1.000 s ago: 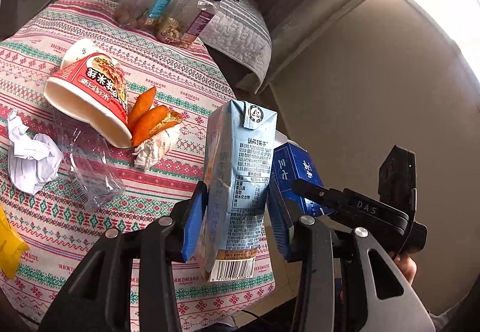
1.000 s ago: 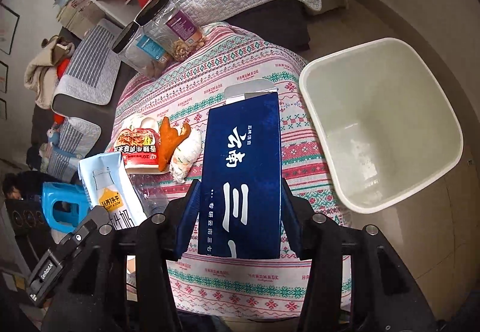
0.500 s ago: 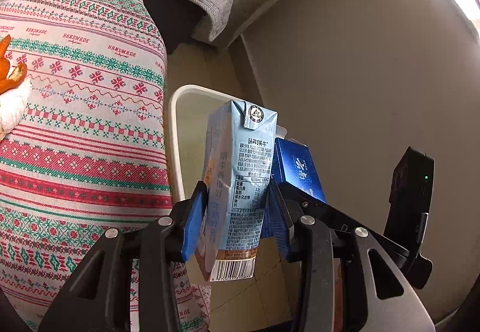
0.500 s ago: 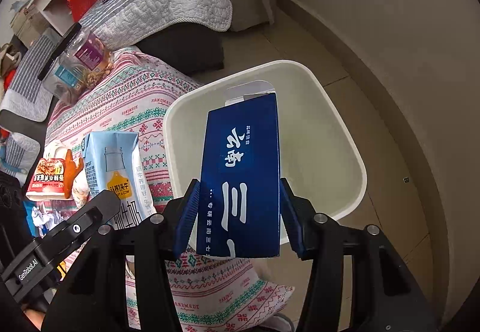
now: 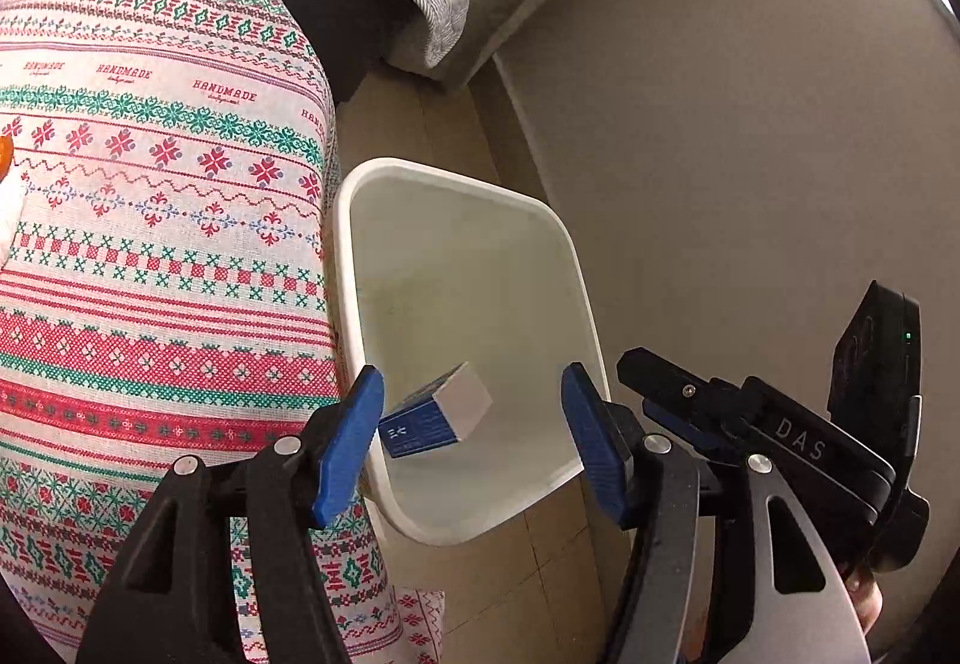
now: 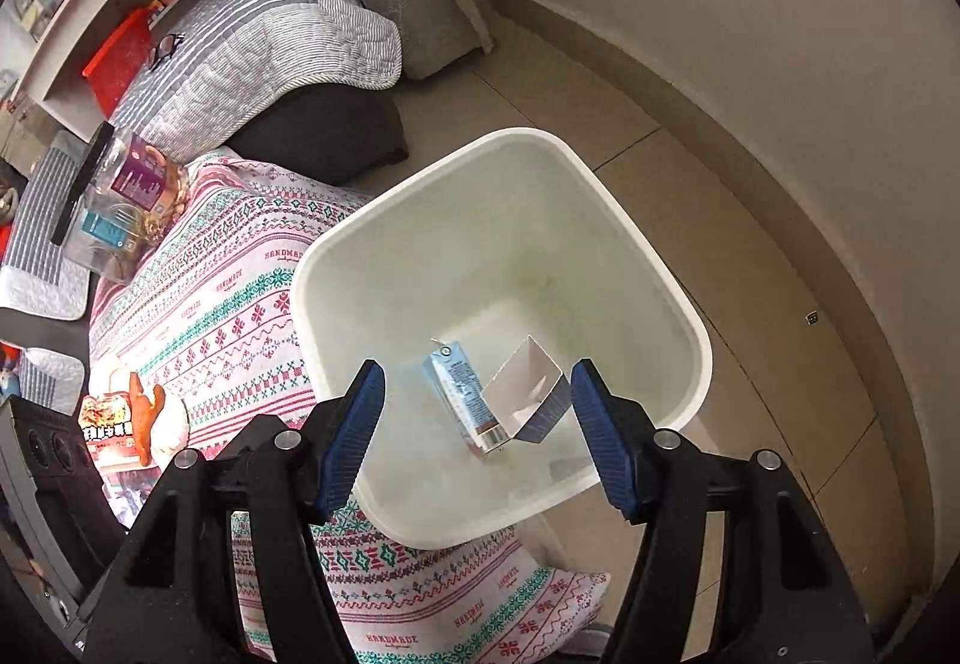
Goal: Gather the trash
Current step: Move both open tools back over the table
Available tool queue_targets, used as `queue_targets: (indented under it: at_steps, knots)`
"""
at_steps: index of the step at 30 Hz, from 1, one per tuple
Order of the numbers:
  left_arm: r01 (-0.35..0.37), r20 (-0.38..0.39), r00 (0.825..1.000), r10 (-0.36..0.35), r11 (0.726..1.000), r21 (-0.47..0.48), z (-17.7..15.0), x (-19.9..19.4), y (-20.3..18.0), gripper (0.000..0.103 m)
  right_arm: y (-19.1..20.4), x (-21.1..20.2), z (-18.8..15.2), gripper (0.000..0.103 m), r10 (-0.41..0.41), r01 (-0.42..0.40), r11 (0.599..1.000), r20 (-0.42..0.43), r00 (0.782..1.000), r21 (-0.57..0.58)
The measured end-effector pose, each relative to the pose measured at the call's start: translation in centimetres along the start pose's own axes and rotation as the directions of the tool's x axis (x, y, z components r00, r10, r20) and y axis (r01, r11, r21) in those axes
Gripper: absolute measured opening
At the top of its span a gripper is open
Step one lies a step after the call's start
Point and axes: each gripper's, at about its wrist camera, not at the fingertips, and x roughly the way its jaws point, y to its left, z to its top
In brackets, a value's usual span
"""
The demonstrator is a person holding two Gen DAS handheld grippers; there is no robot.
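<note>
A white trash bin (image 5: 561,250) stands on the floor beside the table; it also shows in the right wrist view (image 6: 636,256). My left gripper (image 5: 474,442) is open and empty above the bin. A dark blue carton (image 5: 432,415) lies inside the bin. My right gripper (image 6: 477,433) is open and empty above the bin too. Below it, the light blue milk carton (image 6: 459,394) and the dark blue carton (image 6: 528,394) lie on the bin's bottom. The right gripper's body (image 5: 780,424) shows in the left wrist view.
The table with the patterned red and green cloth (image 5: 150,244) is left of the bin. On it stand a noodle cup (image 6: 105,421) with carrots (image 6: 144,412), and snack jars (image 6: 126,196) at the far end. A grey cushion (image 6: 258,58) and a wall (image 5: 750,124) lie beyond.
Both grippers opened over the bin. The light blue carton left my left gripper and the dark blue carton left my right gripper; both dropped into the bin.
</note>
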Motion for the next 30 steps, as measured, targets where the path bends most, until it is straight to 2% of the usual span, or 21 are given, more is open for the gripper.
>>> queue_targets:
  at_steps: [9,14,18,20,23,27,30]
  knots:
    - [-0.100,0.073,0.993,0.097,0.994,0.041,-2.2,-8.5,1.8,0.062,4.6,-3.1,-2.5,0.062,0.106,-0.095,0.989,0.089,0.990,-0.116]
    - [-0.177,0.117,0.978,0.175,0.984,0.010,-3.5,-14.5,3.9,0.065,9.0,-4.2,-4.1,0.066,0.175,-0.148,0.968,0.118,0.977,-0.203]
    - [-0.258,0.158,0.951,0.266,0.964,-0.070,-4.2,-19.6,7.2,0.067,13.3,-4.4,-6.1,0.071,0.261,-0.225,0.920,0.073,0.963,-0.320]
    - [-0.298,0.182,0.930,0.321,0.944,-0.143,-5.0,-22.5,9.8,0.074,15.3,-4.2,-7.2,0.071,0.293,-0.261,0.897,0.038,0.955,-0.358]
    - [-0.353,0.216,0.884,0.414,0.896,-0.270,-6.9,-26.8,14.5,0.075,18.0,-3.8,-8.7,0.071,0.281,-0.246,0.874,0.023,0.959,-0.419]
    - [-0.379,0.210,0.836,0.508,0.809,-0.449,-9.1,-31.1,21.0,0.075,20.5,-2.9,-10.1,0.072,0.269,-0.237,0.861,0.006,0.963,-0.451]
    - [-0.347,0.209,0.826,0.523,0.765,-0.542,-10.4,-33.2,24.4,0.075,22.0,-2.0,-10.7,0.072,0.266,-0.244,0.860,-0.015,0.964,-0.448]
